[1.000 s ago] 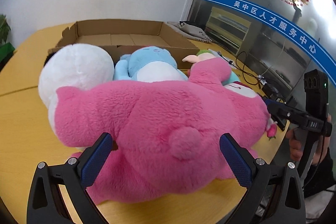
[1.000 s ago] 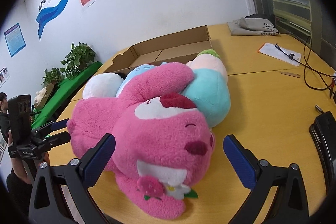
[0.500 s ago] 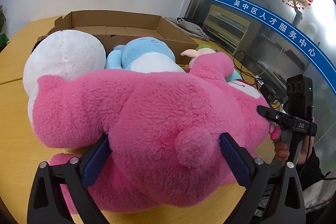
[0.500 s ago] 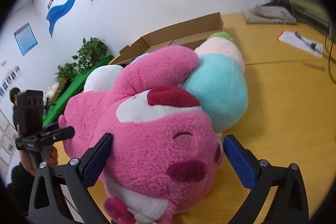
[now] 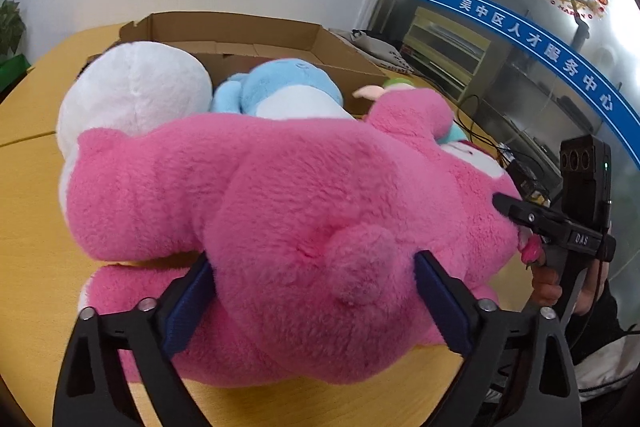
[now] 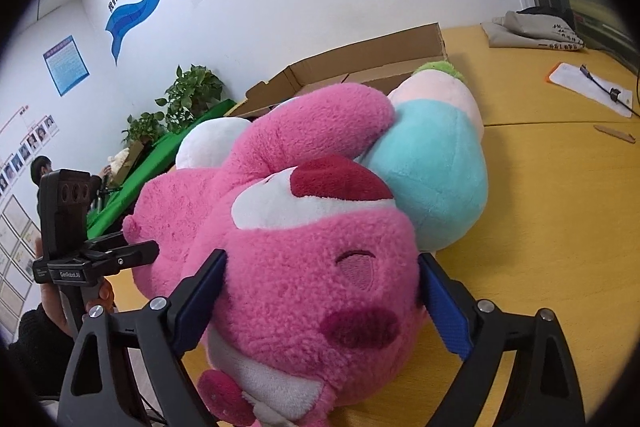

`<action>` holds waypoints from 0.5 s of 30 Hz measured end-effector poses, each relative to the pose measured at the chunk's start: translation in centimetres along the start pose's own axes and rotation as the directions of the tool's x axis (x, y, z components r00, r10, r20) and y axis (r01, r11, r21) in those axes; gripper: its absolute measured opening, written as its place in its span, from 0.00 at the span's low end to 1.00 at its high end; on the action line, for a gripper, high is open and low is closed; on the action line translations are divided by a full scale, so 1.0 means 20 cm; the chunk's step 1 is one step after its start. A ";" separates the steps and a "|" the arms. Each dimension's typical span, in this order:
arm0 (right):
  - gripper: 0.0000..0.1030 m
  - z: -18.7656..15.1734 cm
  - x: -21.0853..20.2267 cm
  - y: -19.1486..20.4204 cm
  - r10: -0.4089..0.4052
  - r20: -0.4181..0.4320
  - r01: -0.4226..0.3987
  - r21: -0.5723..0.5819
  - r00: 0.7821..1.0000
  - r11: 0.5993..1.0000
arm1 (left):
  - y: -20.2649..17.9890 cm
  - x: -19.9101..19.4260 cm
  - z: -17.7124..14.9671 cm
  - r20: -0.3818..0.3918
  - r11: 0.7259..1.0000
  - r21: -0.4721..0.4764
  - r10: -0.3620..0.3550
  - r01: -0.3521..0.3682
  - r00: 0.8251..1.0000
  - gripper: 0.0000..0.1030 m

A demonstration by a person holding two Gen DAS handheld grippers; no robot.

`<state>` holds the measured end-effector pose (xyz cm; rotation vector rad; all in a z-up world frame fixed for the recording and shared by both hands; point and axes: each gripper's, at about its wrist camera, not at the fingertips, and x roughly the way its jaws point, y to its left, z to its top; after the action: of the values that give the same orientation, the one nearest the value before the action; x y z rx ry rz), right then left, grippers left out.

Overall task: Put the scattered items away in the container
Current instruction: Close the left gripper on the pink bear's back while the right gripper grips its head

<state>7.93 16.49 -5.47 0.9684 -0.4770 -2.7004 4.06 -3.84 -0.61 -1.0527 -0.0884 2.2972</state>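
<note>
The pink bear point(image 5: 304, 227) lay on the table point(image 5: 28, 211) beside the cardboard box point(image 5: 240, 35), rump pinched in the left gripper point(image 5: 316, 291), head in the right gripper point(image 6: 320, 291); both had closed in since a second earlier.

The left wrist camera sits low and very close behind the pink plush bear point(image 5: 304, 211), at its tail end, looking along the body toward the cardboard box point(image 5: 240, 35) and the glass wall. The right wrist camera sits just as close at the bear's face point(image 6: 320, 267), looking back toward the box point(image 6: 360, 63) and the white wall. Both views share the bear, the box, the yellow table point(image 6: 540, 227), and each shows the other gripper.
</note>
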 end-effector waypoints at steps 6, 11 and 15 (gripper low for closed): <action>0.81 -0.02 -0.01 0.06 -0.091 0.016 0.092 -0.010 0.996 0.996 | -0.02 0.01 -0.01 -0.004 0.997 0.078 0.001 -0.001 1.000 0.98; 0.71 -0.03 -0.01 0.10 -0.148 0.025 0.148 -0.015 0.989 0.989 | 0.00 -0.04 -0.01 -0.004 0.995 0.094 -0.018 0.018 1.000 0.81; 0.65 -0.04 -0.02 0.15 -0.179 0.020 0.180 -0.032 0.984 0.983 | 0.01 -0.08 -0.04 0.009 0.996 0.085 -0.034 0.033 0.999 0.67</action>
<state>8.95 13.68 -4.71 1.0258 -0.3614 -2.8682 5.23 -4.99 -0.19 -0.9891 -0.0126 2.2558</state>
